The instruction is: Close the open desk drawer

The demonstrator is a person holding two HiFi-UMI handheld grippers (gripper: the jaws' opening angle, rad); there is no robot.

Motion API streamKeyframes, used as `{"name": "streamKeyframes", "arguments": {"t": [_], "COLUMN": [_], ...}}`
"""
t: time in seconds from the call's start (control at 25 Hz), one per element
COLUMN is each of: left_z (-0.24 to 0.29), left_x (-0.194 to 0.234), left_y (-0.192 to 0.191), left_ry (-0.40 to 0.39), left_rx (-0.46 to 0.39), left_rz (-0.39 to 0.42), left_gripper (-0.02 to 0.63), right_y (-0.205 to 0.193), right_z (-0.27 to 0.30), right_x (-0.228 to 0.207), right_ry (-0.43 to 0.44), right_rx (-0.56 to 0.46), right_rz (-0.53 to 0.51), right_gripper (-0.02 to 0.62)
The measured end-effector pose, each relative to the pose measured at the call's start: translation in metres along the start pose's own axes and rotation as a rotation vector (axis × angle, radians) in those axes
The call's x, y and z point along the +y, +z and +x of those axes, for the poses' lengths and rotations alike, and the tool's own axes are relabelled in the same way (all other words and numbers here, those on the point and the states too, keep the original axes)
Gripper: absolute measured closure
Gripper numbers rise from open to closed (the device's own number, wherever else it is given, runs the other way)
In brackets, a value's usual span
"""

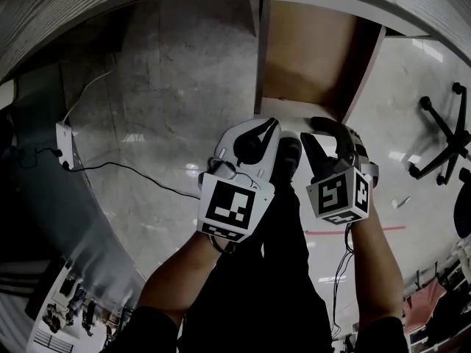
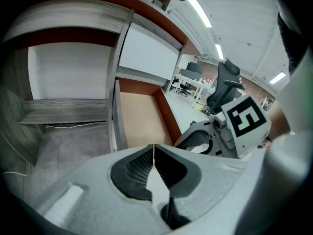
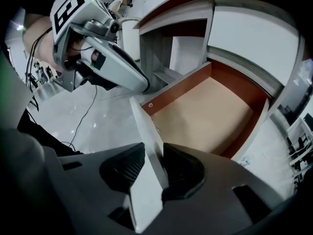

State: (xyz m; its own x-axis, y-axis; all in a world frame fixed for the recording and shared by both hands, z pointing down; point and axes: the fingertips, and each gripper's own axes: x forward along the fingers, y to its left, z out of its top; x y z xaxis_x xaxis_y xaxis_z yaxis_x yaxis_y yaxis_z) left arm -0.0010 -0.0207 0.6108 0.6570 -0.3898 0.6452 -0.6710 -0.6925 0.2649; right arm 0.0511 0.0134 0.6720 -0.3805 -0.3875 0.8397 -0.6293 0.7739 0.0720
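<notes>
The desk drawer (image 1: 305, 57) stands pulled out, its brown bottom (image 3: 210, 111) bare. Its pale grey front panel (image 3: 144, 126) runs edge-on between the pads of my right gripper (image 3: 152, 153), and both pads lie against it. From the head view that right gripper (image 1: 313, 131) sits at the drawer's near edge. My left gripper (image 1: 268, 127) hangs just to its left, beside the same edge. In the left gripper view the left gripper (image 2: 154, 148) has its tips meeting with nothing between them, and the open drawer (image 2: 139, 116) lies just beyond.
The curved desk top (image 1: 110, 13) arcs over the scene, with a grey shelf (image 2: 63, 109) in the bay under it. A power strip (image 1: 66, 145) with a black cable lies on the floor at left. An office chair base (image 1: 441, 134) stands at right. The person's shoe (image 1: 288, 153) is below the drawer.
</notes>
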Motion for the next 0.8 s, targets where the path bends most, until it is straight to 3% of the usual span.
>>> {"name": "streamKeyframes", "arguments": {"t": [0.24, 0.56, 0.8], "left_z": [-0.014, -0.027, -0.047], "left_x": [0.010, 0.011, -0.003], "left_y": [0.010, 0.017, 0.047], "left_ry": [0.019, 0.018, -0.002], "left_rx": [-0.051, -0.056, -0.105], "left_rz": [-0.002, 0.006, 0.016], "left_gripper": [0.598, 0.598, 0.598], "right_y": [0.001, 0.010, 0.029], "right_z": [-0.004, -0.018, -0.041], "right_x": [-0.001, -0.003, -0.012], "right_ry": [-0.036, -0.010, -0.008], "right_rx": [-0.025, -0.031, -0.050], "right_rz": [0.034, 0.071, 0.085], "right_gripper": [0.469, 0.465, 0.465]}}
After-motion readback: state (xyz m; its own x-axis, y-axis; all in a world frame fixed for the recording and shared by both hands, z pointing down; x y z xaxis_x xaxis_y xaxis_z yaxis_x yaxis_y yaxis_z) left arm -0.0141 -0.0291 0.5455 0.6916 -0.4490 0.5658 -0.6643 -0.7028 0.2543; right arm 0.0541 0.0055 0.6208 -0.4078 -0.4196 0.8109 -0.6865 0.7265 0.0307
